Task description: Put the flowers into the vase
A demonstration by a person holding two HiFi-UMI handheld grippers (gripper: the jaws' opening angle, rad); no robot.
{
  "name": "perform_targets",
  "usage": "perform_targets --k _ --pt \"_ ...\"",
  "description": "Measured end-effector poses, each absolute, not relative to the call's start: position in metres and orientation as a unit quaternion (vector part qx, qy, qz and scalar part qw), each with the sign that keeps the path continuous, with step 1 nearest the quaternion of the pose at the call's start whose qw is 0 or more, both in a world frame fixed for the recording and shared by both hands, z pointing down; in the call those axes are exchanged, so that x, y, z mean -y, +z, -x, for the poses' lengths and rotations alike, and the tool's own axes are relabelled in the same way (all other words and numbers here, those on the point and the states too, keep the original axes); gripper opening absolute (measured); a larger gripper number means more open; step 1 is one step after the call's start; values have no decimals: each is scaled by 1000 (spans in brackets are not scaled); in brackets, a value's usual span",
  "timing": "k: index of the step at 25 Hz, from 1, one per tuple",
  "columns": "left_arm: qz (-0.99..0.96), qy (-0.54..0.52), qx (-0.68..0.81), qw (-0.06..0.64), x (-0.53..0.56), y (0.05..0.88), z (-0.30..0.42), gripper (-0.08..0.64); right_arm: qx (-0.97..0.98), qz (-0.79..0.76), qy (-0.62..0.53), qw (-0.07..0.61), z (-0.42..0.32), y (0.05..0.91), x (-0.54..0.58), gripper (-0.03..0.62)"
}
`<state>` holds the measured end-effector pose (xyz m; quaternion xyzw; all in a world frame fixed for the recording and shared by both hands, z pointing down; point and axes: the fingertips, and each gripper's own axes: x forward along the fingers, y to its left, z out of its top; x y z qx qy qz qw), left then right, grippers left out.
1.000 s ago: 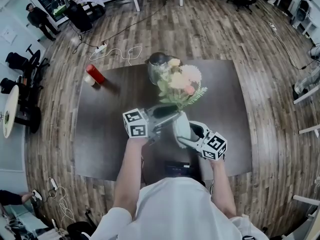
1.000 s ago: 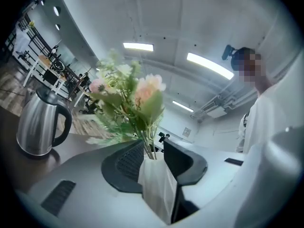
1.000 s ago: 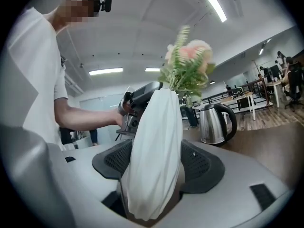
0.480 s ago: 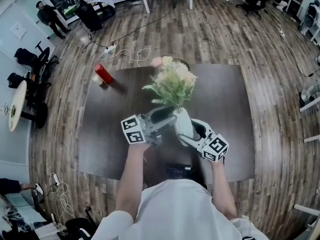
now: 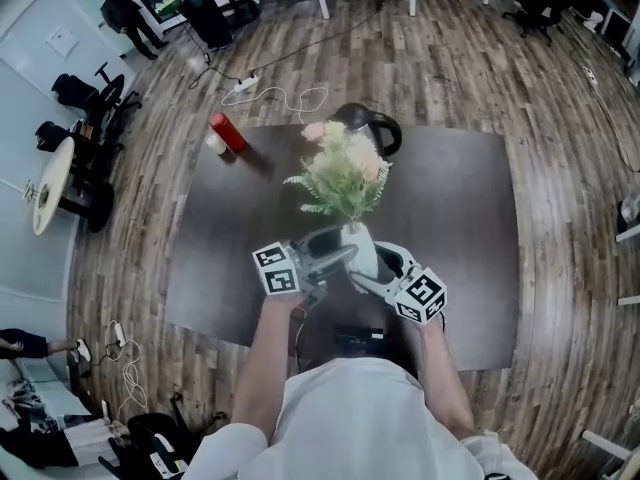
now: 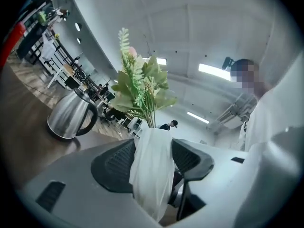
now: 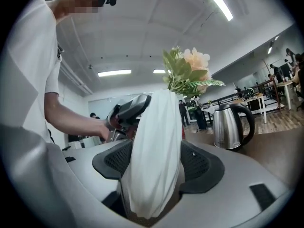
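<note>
vase [image 5: 360, 253] upright over tabletop [image 5: 450, 228], flowers [image 5: 345, 173] in it | right gripper [image 5: 372, 280] clenched on vase from 5 o'clock | left gripper [image 5: 335, 258] at 9 o'clock, nearer the neck, jaws opening beside vase, not pressing

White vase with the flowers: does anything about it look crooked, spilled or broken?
Nothing stands out. The white vase looks upright, the pink and cream flowers sit in its mouth, and no spill or crack shows on it or the dark brown table.
</note>
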<state>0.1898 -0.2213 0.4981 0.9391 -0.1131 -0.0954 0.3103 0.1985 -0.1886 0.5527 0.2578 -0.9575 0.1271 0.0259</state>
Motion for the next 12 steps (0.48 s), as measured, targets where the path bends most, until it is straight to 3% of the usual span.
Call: perform_targets --k 12 --pt "-963 -47 154 216 204 490 -183 247 955 -252 23 158 -181 565 198 314"
